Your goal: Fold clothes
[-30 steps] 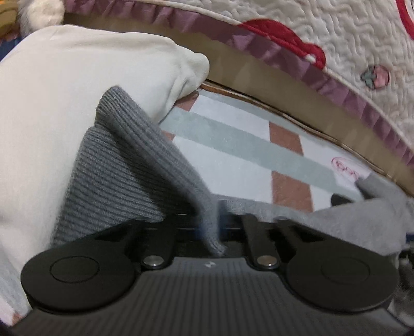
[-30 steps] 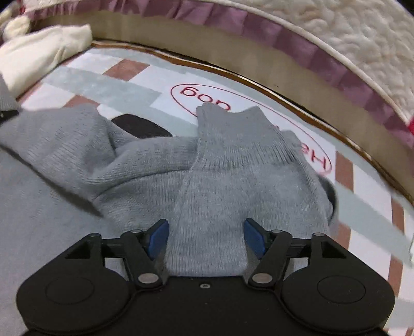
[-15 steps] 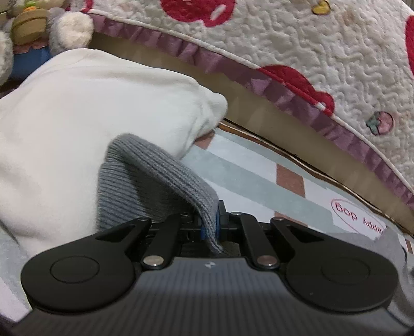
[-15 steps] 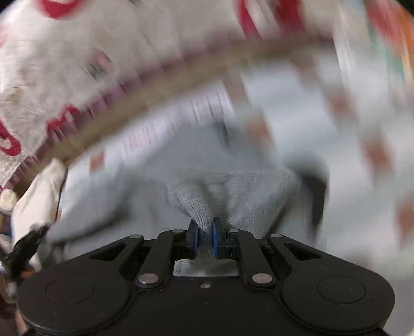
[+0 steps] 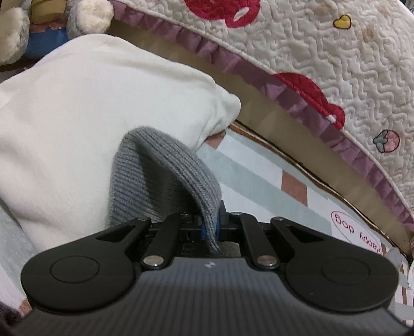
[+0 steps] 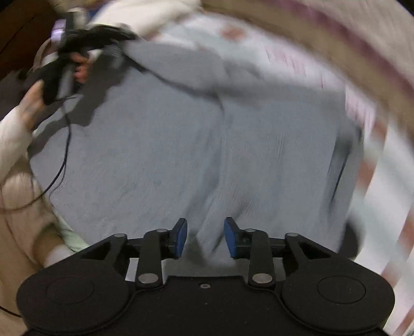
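A grey knitted sweater [image 6: 181, 142] lies spread on the patterned rug [image 5: 258, 181]; the right wrist view is blurred. My left gripper [image 5: 210, 224] is shut on the sweater's ribbed edge [image 5: 160, 181], which arches up off the rug. That left gripper [image 6: 113, 49] also shows at the top left of the right wrist view, in a person's hand [image 6: 31, 103]. My right gripper [image 6: 204, 237] hangs above the sweater's middle. Its jaws are opening and its blue pads [image 6: 181, 237] stand apart, pressing on nothing, with the cloth lying below them.
A folded cream garment [image 5: 90, 116] lies left of the grey edge. A quilted bedspread with a purple frill [image 5: 336, 64] overhangs the rug's far side. Plush toys [image 5: 85, 15] sit at the top left. A thin cable [image 6: 62, 155] trails across the sweater.
My right gripper closed on a fold of the sweater, swung up with it, and has now opened and let it go. My left gripper rose slightly with the ribbed edge.
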A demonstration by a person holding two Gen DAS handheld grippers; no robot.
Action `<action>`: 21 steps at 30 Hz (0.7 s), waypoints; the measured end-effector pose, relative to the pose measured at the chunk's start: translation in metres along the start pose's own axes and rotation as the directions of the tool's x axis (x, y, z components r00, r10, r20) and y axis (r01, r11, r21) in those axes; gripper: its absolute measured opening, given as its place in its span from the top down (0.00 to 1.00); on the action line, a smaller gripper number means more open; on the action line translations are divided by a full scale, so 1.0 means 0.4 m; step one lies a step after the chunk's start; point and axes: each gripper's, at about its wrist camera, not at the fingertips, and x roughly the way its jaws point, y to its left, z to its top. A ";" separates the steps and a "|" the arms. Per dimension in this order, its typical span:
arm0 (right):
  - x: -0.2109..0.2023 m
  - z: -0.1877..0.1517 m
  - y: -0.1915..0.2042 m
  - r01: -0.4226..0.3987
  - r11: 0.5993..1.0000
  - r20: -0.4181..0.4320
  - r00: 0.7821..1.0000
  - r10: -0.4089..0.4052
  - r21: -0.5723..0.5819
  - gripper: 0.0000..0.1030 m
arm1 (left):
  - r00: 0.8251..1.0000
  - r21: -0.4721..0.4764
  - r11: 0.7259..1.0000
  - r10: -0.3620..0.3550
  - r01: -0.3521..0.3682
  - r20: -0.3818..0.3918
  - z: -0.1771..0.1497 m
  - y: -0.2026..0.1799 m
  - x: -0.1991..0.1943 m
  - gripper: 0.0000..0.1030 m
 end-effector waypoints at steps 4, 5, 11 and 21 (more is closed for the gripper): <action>-0.044 0.065 -0.141 -0.036 0.998 0.136 0.990 0.029 0.052 0.56 | 0.999 0.001 1.000 0.019 -0.019 -0.025 -0.006 0.001 0.010 0.92; -0.030 0.078 -0.190 -0.023 0.993 0.152 0.988 0.006 0.115 0.56 | 0.999 -0.004 1.000 0.027 -0.027 -0.035 -0.008 0.003 0.013 0.92; 0.099 0.116 -0.342 0.067 0.942 0.175 0.976 -0.130 0.329 0.55 | 0.999 -0.027 0.999 0.030 -0.031 -0.040 -0.013 0.012 0.014 0.92; 0.222 0.223 -0.389 0.227 0.941 0.230 0.930 -0.286 0.252 0.50 | 0.997 -0.046 0.998 -0.041 0.038 -0.058 -0.016 0.023 0.025 0.92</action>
